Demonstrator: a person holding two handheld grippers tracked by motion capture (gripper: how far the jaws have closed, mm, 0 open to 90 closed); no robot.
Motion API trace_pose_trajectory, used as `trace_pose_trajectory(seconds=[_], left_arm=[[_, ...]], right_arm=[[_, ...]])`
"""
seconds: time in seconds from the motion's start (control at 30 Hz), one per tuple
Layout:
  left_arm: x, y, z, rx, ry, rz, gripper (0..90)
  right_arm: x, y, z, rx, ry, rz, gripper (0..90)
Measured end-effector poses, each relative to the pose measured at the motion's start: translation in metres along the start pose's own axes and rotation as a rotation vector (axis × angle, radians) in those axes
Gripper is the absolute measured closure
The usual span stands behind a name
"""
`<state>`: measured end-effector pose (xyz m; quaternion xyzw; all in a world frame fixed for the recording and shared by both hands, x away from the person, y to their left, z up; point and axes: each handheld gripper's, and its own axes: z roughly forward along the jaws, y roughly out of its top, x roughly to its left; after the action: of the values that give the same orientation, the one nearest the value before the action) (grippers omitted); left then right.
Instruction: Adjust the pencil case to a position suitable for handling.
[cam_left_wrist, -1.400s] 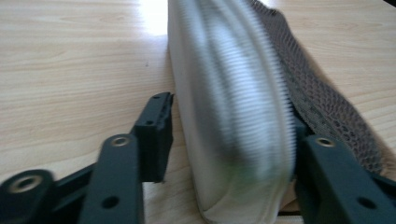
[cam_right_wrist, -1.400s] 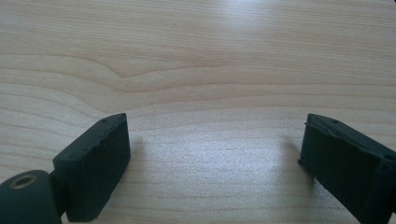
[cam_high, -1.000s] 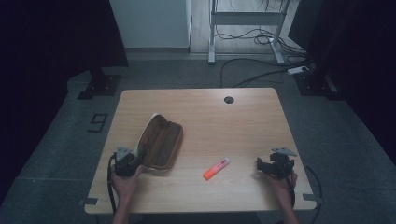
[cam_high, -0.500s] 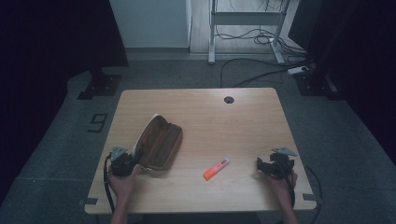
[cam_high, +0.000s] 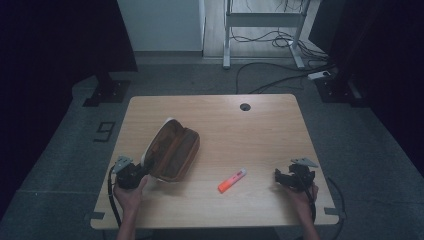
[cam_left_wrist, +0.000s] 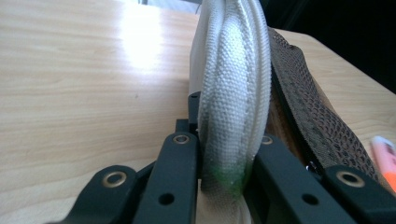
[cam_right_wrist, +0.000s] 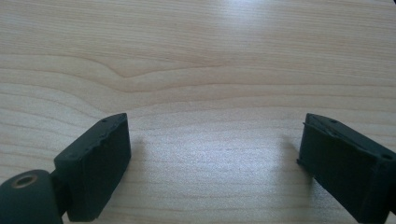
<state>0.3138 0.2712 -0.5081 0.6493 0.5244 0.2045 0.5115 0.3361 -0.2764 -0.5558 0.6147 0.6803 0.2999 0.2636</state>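
Note:
A brown pencil pouch (cam_high: 172, 150) with a white lining lies at the left of the wooden table (cam_high: 250, 130), its mouth gaping. My left gripper (cam_high: 141, 171) is shut on the pouch's white padded edge (cam_left_wrist: 233, 93), with the brown scaled outer skin (cam_left_wrist: 317, 126) to its right. An orange highlighter (cam_high: 231, 180) with a white cap lies in the middle front; its end (cam_left_wrist: 385, 154) shows beside the pouch. At the front right my right gripper (cam_high: 280, 178) rests low over bare wood, open (cam_right_wrist: 212, 158), with nothing between its jaws.
A round cable hole (cam_high: 245, 107) sits near the table's far edge. Beyond the table stand a white cabinet (cam_high: 160, 25), a metal desk frame (cam_high: 265, 20) and loose cables with a power strip (cam_high: 320, 75) on the grey floor.
My left gripper has drawn slightly left and toward the front edge with the pouch edge held, lifting and widening the pouch mouth. The right gripper and highlighter have stayed put.

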Motion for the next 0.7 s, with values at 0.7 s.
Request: trace_pose_trajectory(seconds=[0.7], left_arm=[[-0.017, 0.004, 0.009, 0.017, -0.121, 0.101, 85.6]], right_arm=[[0.0, 0.0, 0.0, 0.0, 0.0, 0.0, 8.7]])
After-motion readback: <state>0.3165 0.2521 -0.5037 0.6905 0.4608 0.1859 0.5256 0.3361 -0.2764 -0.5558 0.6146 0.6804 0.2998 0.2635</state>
